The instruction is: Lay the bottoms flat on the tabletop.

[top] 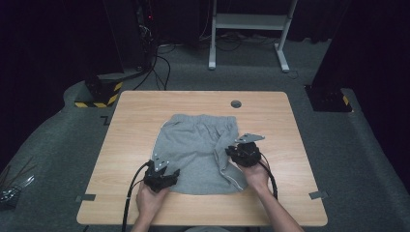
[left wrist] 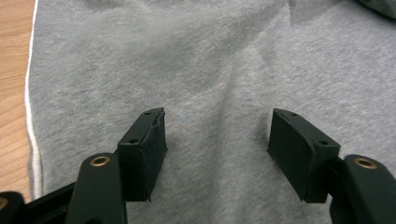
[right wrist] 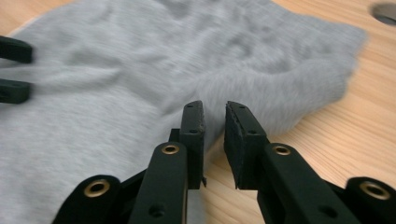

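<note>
A: Where do the grey shorts (top: 200,152) lie?

B: Near the middle of the tabletop (top: 135,111), closer to its near edge. The waistband points toward the far edge, below the cable hole (top: 236,104); the hem ends toward the near edge. The left half lies fairly flat. Along the right side one strip of cloth is turned in, its white-piped seam (top: 231,176) showing.

A: Left gripper (left wrist: 217,140)?

B: It sits over the near-left part of the cloth. Its fingers (left wrist: 144,151) stand well apart, spread over flat fabric, with nothing between the pads. Released.

A: Right gripper (right wrist: 214,140)?

B: It is at the right side of the garment, where the cloth bunches beside bare wood. Its fingers (right wrist: 243,142) are drawn nearly together, with a narrow gap between them. No cloth is seen pinched in that gap; the fabric edge lies just beyond the tips. So: almost clenched, holding nothing that can be made out.

A: Progress, as judged?

B: Early. The work looks like folding or straightening the shorts. Only the narrow turn-in on the right is done. No full fold across, and the waistband is wrinkled. Still to do: get a grip on the right edge, then bring it over.
</note>
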Demonstrator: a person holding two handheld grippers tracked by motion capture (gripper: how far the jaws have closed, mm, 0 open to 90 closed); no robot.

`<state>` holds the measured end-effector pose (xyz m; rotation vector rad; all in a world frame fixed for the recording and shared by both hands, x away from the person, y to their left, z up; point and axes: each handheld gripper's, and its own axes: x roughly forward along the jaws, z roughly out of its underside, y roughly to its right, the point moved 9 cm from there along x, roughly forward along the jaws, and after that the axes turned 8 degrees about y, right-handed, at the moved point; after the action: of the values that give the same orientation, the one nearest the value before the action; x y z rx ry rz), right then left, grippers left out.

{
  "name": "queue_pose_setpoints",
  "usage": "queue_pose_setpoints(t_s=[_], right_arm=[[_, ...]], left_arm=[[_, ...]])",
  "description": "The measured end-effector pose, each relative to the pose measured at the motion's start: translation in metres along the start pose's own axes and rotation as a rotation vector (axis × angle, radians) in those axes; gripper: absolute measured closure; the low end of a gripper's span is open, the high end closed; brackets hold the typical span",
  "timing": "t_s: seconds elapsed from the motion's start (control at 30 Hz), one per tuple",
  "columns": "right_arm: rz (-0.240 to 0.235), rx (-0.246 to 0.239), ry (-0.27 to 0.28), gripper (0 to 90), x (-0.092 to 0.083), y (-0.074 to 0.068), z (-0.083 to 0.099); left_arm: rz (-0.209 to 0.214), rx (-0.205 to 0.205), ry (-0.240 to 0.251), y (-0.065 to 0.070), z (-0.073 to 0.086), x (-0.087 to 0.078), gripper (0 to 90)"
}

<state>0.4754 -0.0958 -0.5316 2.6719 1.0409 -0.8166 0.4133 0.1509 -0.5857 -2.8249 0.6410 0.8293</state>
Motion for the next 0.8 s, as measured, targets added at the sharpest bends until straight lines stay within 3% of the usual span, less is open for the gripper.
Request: queue_pose_setpoints(t_s=[0.23, 0.4, 0.63, 0.8], right_arm=[[0.068, 0.064, -0.015, 80.8, -0.006, 0.029, 0.014], [0.127, 0.087, -0.070, 82.4, -0.007, 0.046, 0.028], [0.132, 0.074, -0.136, 83.8, 0.015, 0.045, 0.040], [0.093, 0.144, -0.082, 80.4, 0.027, 0.041, 0.025]], left_arm=[[0.000, -0.003, 0.000, 0.000, 0.000, 0.000, 36.5], [0.000, 0.000, 0.000, 0.000, 0.000, 0.000, 36.5], [0.001, 0.001, 0.000, 0.000, 0.000, 0.000, 36.5], [0.001, 0.000, 0.000, 0.000, 0.000, 0.000, 36.5]])
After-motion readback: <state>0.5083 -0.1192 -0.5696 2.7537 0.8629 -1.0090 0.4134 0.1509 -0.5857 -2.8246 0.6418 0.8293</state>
